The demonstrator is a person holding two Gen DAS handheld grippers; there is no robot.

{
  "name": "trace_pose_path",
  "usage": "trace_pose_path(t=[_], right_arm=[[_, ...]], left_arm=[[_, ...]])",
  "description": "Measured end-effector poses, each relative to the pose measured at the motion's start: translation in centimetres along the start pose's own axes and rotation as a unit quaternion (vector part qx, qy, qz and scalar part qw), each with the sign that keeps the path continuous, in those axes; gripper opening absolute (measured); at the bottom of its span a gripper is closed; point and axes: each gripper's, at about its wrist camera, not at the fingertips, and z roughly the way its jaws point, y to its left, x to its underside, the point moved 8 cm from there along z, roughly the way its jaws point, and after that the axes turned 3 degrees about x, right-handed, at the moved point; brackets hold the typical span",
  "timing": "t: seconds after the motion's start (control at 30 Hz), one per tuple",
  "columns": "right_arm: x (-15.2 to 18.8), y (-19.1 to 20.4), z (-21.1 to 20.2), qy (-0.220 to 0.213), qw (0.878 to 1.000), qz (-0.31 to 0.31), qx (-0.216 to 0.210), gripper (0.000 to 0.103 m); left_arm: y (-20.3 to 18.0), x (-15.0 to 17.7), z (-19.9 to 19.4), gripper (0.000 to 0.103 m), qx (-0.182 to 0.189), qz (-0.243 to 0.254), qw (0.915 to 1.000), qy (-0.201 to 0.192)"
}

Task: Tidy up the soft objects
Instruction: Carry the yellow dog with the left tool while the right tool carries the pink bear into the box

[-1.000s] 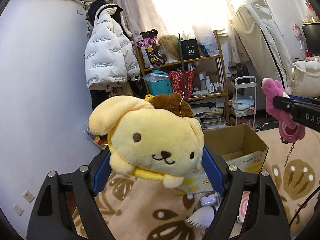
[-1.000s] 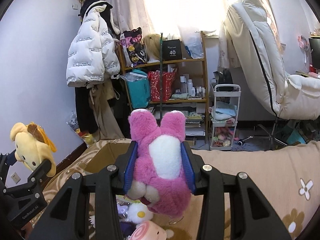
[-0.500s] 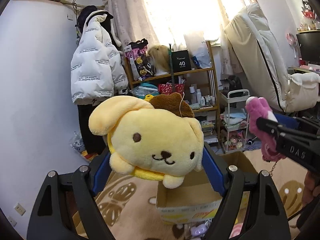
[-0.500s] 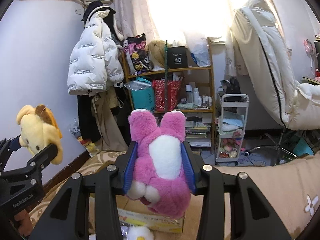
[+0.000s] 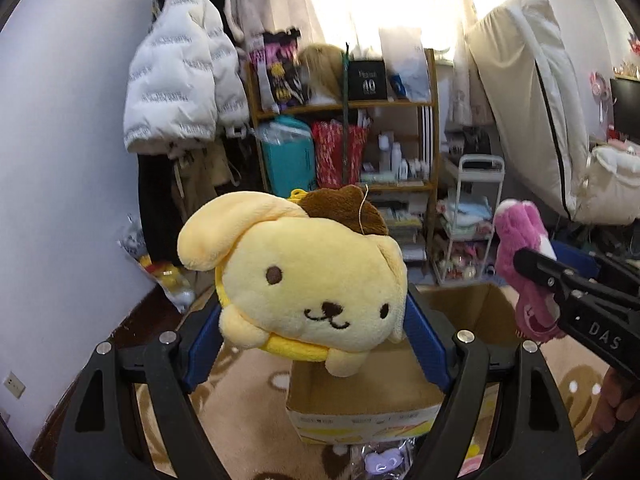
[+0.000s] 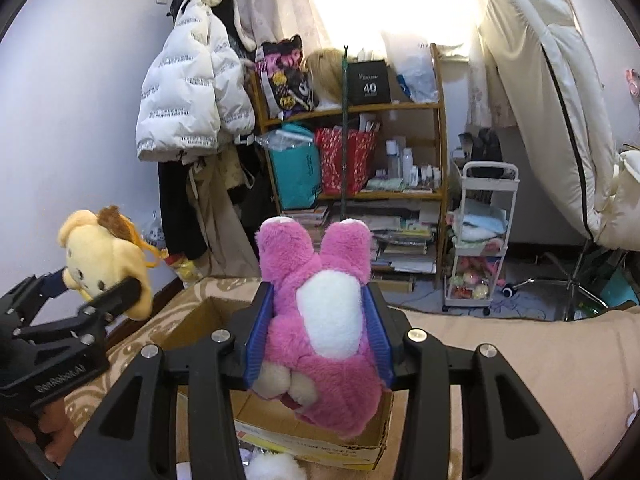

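Yellow dog plush (image 5: 316, 276), with a brown cap and one long floppy ear, clamped between the blue pads of the left gripper (image 5: 316, 344); the jaws stand fairly wide, pressed against the toy's two sides, which holds it in the air facing the camera. Pink bear plush (image 6: 324, 320), white-bellied, pinched in like manner between the blue pads of the right gripper (image 6: 318, 344), its jaws narrower and its feet hanging below the fingers. Open cardboard box (image 5: 368, 392), lying on a beige patterned blanket (image 5: 240, 412), directly beneath and beyond both toys. Compared with a second ago, the box has shifted from the right of the left-wrist view to its centre under the yellow plush, and in the right-wrist view it now sits under the pink bear rather than to its left. Both grips are unchanged. Each gripper appears in the other's view: the pink bear at right, the yellow plush at left. A person's hand (image 5: 616, 408) shows at the lower right edge. Behind: white puffer jacket (image 6: 192, 88), wooden shelf (image 6: 360, 152), white trolley (image 6: 480, 240).
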Motion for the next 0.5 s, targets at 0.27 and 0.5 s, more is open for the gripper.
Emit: trace_pose_path(t=[0.27,0.5], right_arm=[[2.0,0.1,2.0,0.025,1.000,-0.006,-0.004,0.049],[3.0,-0.6,2.9,0.047,0.999,0.000,0.002,0.058]], left_arm=[[-1.2,2.5,2.7,0.082,0.020,0.010,0.9985,0.050],[-1.3,3.8,4.0,0.084,0.043,-0.011,0.9951,0.088]])
